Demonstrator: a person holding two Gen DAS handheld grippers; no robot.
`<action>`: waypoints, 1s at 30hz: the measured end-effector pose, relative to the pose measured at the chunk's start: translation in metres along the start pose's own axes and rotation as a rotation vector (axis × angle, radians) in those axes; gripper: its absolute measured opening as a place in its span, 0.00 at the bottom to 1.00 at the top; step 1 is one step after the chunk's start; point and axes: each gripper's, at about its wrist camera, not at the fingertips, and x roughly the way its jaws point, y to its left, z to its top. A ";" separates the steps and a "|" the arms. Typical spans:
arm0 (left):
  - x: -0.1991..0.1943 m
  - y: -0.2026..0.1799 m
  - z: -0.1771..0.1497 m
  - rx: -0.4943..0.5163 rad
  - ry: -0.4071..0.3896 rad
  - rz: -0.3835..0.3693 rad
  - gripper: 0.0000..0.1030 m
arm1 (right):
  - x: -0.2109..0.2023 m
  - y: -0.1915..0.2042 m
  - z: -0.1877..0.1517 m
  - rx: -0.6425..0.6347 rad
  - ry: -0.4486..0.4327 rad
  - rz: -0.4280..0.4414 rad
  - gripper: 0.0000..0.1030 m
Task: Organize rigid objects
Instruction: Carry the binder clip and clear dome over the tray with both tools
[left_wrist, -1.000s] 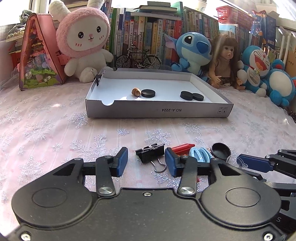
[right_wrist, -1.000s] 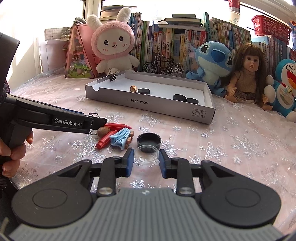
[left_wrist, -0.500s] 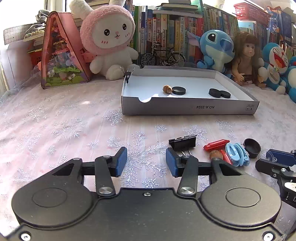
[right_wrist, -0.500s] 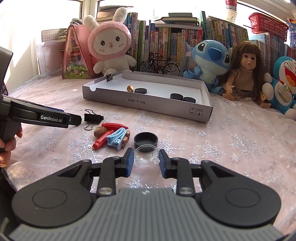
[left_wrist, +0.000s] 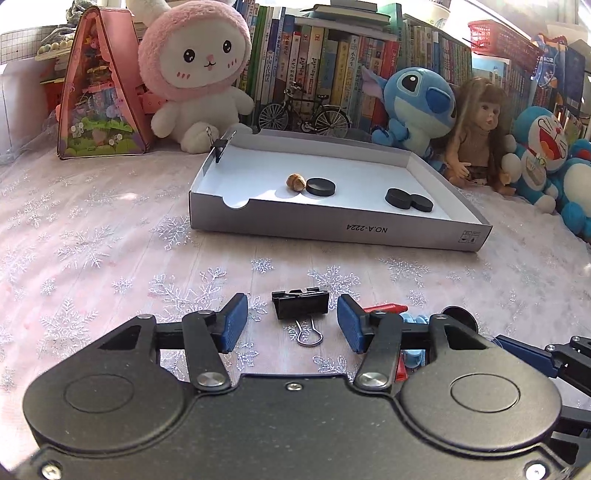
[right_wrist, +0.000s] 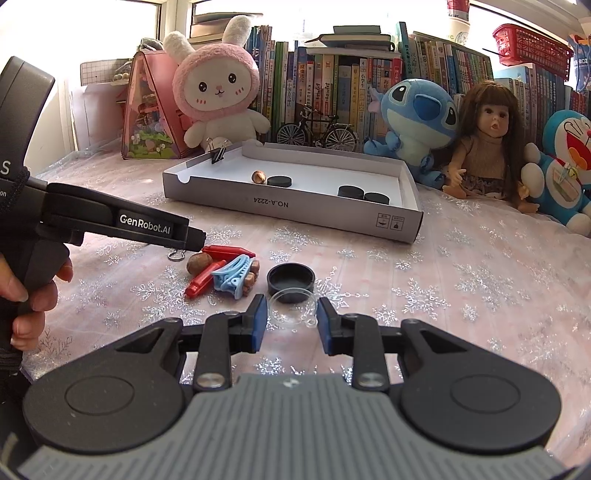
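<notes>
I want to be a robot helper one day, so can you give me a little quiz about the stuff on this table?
1. True or false: the black binder clip nearest the left gripper lies inside the grey cardboard tray.
2. How many black discs lie in the tray?
3. Which gripper has the clear lid between its pads? A left, B right.

Key
1. False: it lies on the tablecloth, ungripped; the left jaws have just been opening.
2. Three.
3. B: the right gripper is shut on it.

A binder clip (left_wrist: 300, 303) lies before the tray (left_wrist: 332, 230), which holds a nut (left_wrist: 296, 182) beside three discs (left_wrist: 320, 186).
</notes>
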 end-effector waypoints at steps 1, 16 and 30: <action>0.001 -0.001 0.000 0.002 -0.002 -0.002 0.44 | 0.000 0.000 0.000 0.000 0.000 0.000 0.36; -0.009 0.001 0.006 0.069 -0.011 -0.020 0.30 | -0.002 -0.003 0.007 0.017 -0.011 0.005 0.33; -0.019 0.025 0.044 0.038 -0.058 -0.032 0.30 | 0.003 -0.029 0.033 0.077 -0.027 -0.052 0.33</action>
